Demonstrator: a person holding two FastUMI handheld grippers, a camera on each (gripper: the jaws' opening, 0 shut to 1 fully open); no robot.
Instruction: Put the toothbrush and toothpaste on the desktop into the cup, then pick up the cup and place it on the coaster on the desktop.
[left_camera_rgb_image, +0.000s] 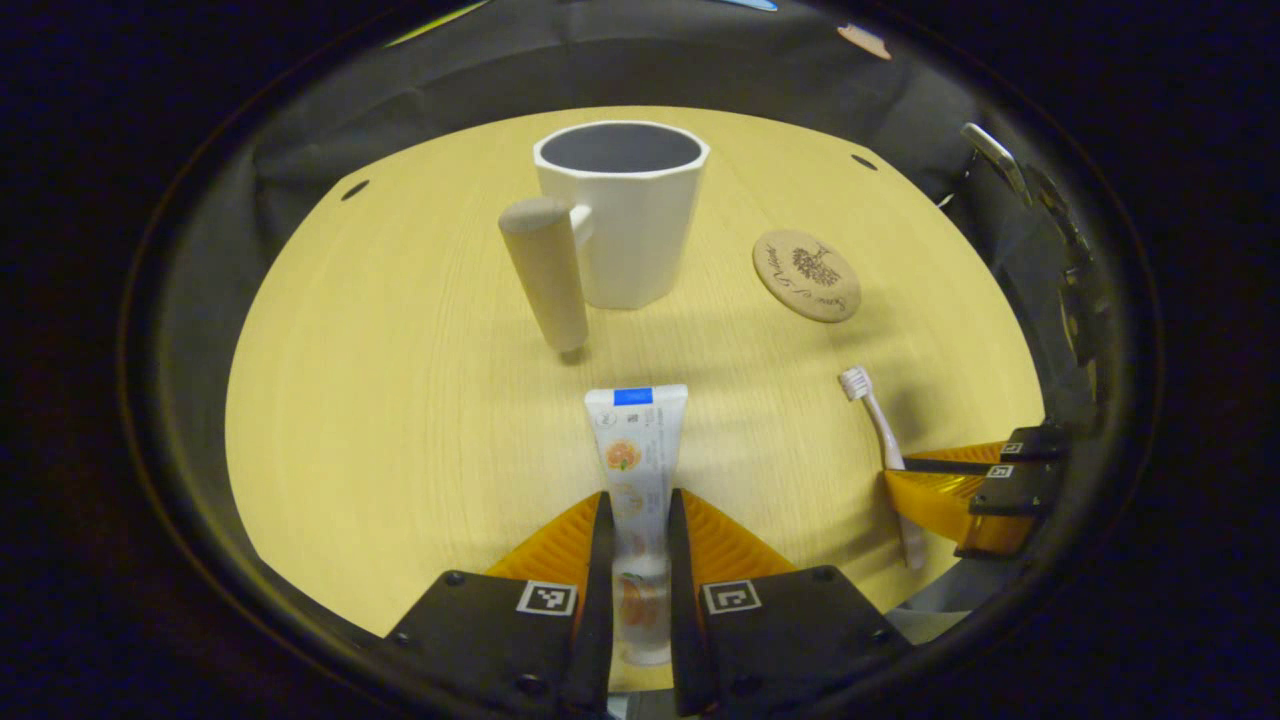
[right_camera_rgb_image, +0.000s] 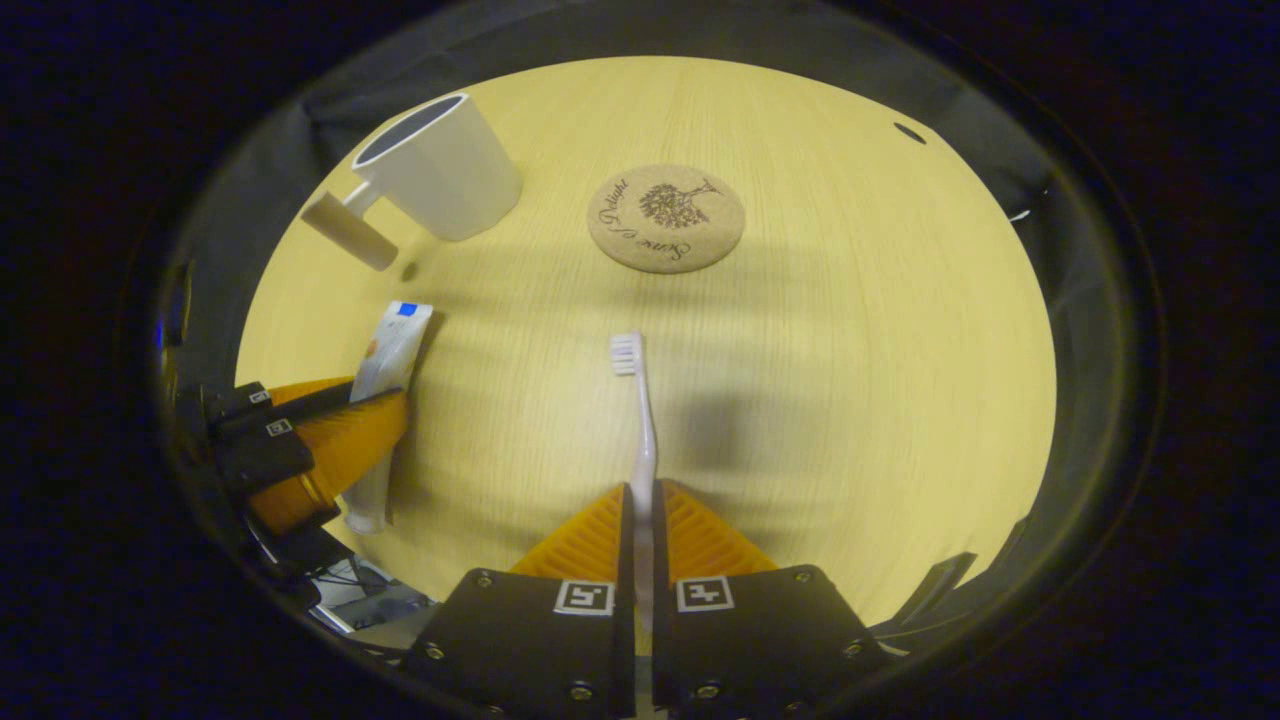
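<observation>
**2 grippers, each holding 1 item**

In the left gripper view, the left gripper (left_camera_rgb_image: 637, 520) is clenched on the toothpaste (left_camera_rgb_image: 636, 450), bottom centre. The white cup (left_camera_rgb_image: 622, 215) stands upright at top centre, the coaster (left_camera_rgb_image: 806, 275) to its right on the wooden desktop (left_camera_rgb_image: 400, 420).

In the right gripper view, the right gripper (right_camera_rgb_image: 641, 505) clamps the toothbrush (right_camera_rgb_image: 640, 420), bristles pointing toward the coaster above.

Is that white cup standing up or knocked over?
Upright. The cup stands on its base on the table, open mouth facing up, handle sticking out sideways.
</observation>
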